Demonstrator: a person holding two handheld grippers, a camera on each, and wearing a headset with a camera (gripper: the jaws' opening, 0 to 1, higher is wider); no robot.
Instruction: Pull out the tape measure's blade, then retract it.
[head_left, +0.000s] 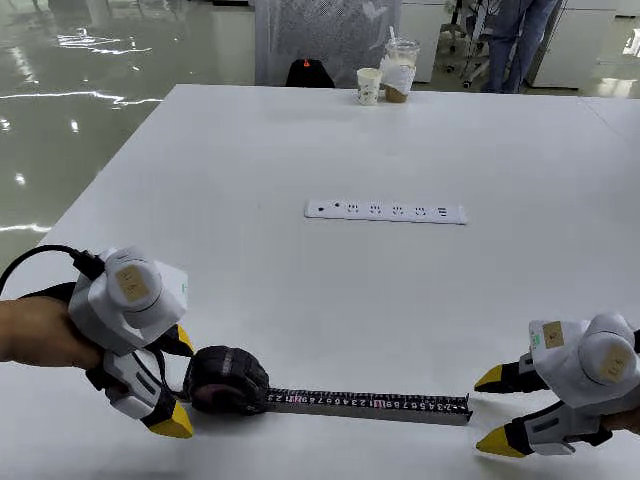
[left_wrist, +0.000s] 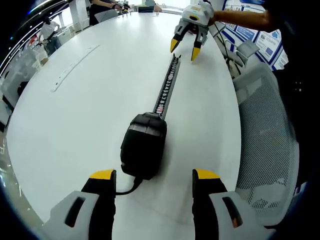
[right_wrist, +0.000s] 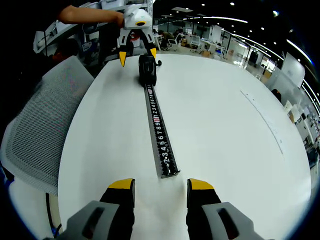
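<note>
A black tape measure case (head_left: 227, 379) (left_wrist: 144, 143) (right_wrist: 148, 69) lies on the white table (head_left: 350, 150). Its dark blade (head_left: 370, 404) (left_wrist: 167, 87) (right_wrist: 160, 135) is drawn out flat across the tabletop. My left gripper (head_left: 180, 380) (left_wrist: 154, 176) stands open just behind the case, its yellow tips on either side and not touching. The blade's hook end (head_left: 466, 409) (right_wrist: 169, 174) rests free on the table. A short way beyond that end, my right gripper (head_left: 494, 410) (right_wrist: 159, 185) is open with nothing between its jaws.
A white power strip (head_left: 386, 211) lies across the table's middle. Two cups (head_left: 388, 78) stand at the far edge. A grey mesh chair (right_wrist: 40, 125) (left_wrist: 272, 150) sits at the near side of the table. A person stands at the far right of the room (head_left: 515, 40).
</note>
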